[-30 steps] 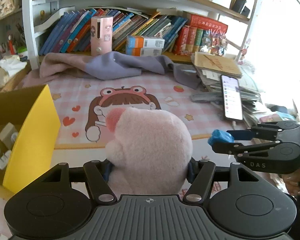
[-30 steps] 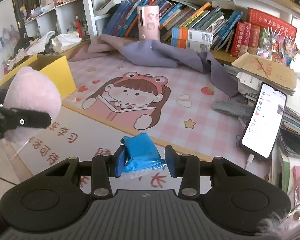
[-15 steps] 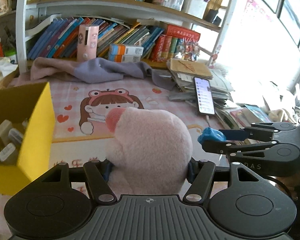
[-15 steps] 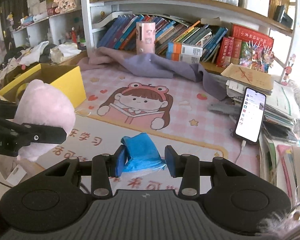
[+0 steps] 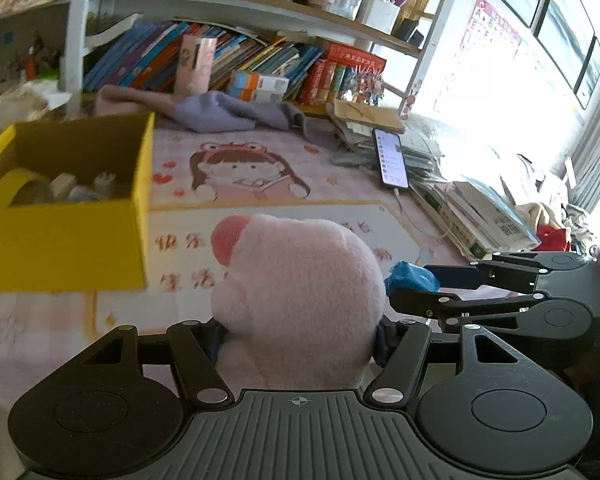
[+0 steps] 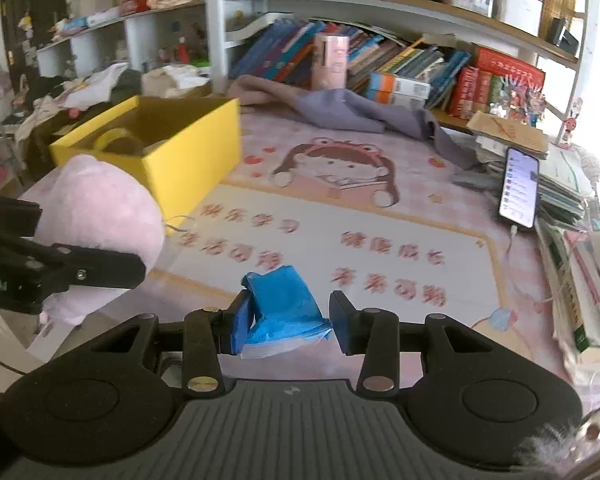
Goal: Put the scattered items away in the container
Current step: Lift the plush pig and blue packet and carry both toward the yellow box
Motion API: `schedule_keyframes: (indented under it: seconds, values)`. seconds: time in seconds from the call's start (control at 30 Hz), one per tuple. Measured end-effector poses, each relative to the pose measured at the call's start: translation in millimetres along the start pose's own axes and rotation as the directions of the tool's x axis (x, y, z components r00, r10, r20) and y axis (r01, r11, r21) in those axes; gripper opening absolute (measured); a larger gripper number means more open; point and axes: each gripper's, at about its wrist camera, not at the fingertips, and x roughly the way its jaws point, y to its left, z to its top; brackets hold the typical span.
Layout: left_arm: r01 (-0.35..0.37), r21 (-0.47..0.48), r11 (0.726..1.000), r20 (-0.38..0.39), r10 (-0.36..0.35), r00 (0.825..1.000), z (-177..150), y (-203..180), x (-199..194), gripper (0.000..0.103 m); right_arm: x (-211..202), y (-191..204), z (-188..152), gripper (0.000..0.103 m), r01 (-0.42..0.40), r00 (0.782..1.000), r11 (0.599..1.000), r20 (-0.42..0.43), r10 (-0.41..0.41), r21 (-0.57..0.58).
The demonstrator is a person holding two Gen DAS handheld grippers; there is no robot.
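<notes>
Here, a pink plush toy (image 5: 300, 296) is gripped between the fingers of the left tool (image 5: 300, 332), bulging above them, with its darker pink nub turned toward the yellow box (image 5: 64, 240). The box sits on the surface (image 6: 380, 240) ahead and to the left, apart from the toy, and some small items are seen inside it, blurred. A blue packet (image 6: 284, 308) is clamped by the right tool (image 6: 286, 322), pressed against the left finger and tilted. The two tools are held side by side above the pink printed mat (image 6: 340, 176). Red Chinese characters are printed on the mat but are too smeared to read; "DAS" may be lettered on the right tool's side, though faintly.
</notes>
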Motion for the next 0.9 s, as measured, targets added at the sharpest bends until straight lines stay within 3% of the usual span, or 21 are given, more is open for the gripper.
schedule_keyframes:
  seconds: [0.27,0.47,0.9]
  values:
    - [-0.024,-0.024,0.999,0.02,0.025,0.999,-26.3,14.6,-38.1,0.064,-15.5,48.2,-9.9,0.039,-0.035,0.999,0.998,0.014,0.036,-0.047]
    - [-0.065,-0.084,0.994,0.058,0.07,0.996,-38.1,34.1,-63.6,0.064,-15.4,81.4,-5.7,0.039,-0.112,0.994,0.985,0.0,0.113,-0.131]
    - [-0.177,-0.214,0.961,0.104,0.203,0.974,-49.0,76.3,-95.4,0.064,3.2,130.4,19.1,0.039,-0.236,0.97,0.933,-0.008,0.243,-0.27]
